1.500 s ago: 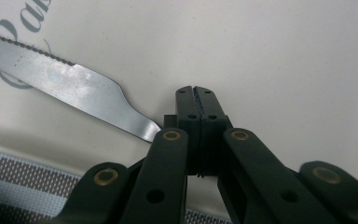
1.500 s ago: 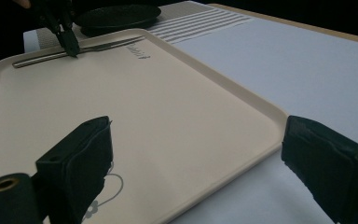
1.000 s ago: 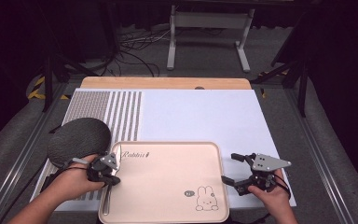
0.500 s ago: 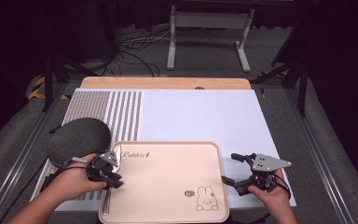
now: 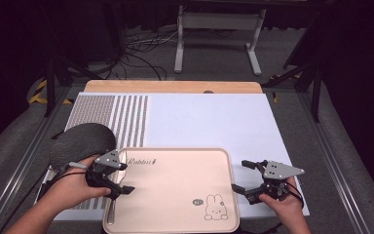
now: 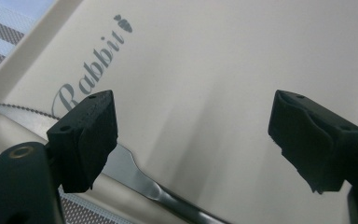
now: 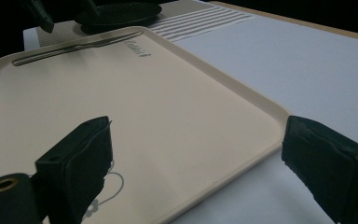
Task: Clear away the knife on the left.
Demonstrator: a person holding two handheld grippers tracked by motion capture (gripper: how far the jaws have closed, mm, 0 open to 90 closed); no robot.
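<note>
so your left gripper (image 5: 118,177), jaws wide, has barely moved at the tray's (image 5: 175,195) nine o'clock rim; knife (image 6: 135,175) released there; right gripper (image 5: 247,176) wide, idle.

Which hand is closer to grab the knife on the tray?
Left. The left gripper hangs open right over the knife along the tray's left edge; the right gripper sits open at the opposite edge.

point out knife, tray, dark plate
knife (image 6: 135,170), left gripper view, on the blade near the handle.
tray (image 5: 175,151), high view, on its far rim.
dark plate (image 5: 80,141), high view, on its middle.
</note>
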